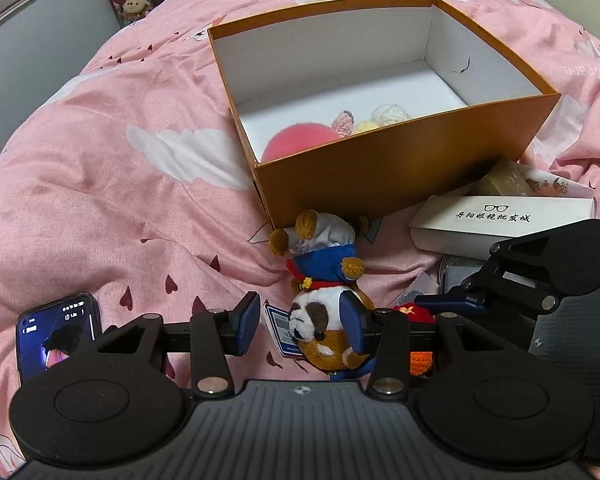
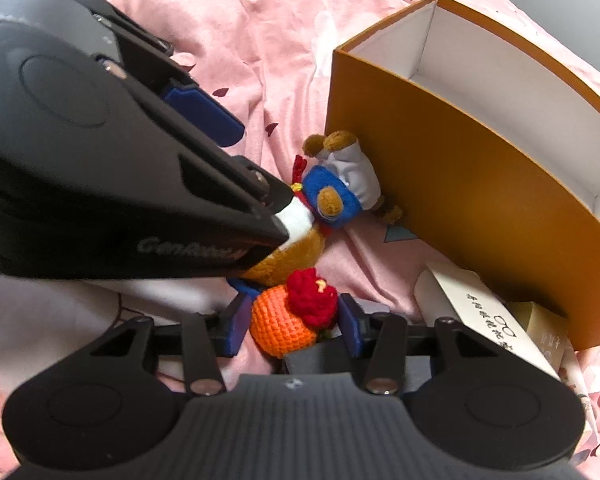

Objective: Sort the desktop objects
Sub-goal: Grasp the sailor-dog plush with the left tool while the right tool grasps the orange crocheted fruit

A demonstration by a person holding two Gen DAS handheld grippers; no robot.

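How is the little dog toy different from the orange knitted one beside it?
The plush dog is furry, brown and white, and dressed in blue; the crochet toy is knitted orange yarn with a red top. The dog is longer, the crochet toy rounder. Both lie on the pink bedspread, outside the orange box.

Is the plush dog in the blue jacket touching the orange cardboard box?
Cannot tell. In the left wrist view, the plush dog's feet reach the orange box, hiding any gap.

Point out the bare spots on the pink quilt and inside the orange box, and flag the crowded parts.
Free: the pink quilt left of the orange cardboard box, beyond the black phone; also the box's white floor toward its far wall. Crowded: the box's near corner with a pink ball and crocheted pieces, and the ground before it, around the plush dog and white glasses case.
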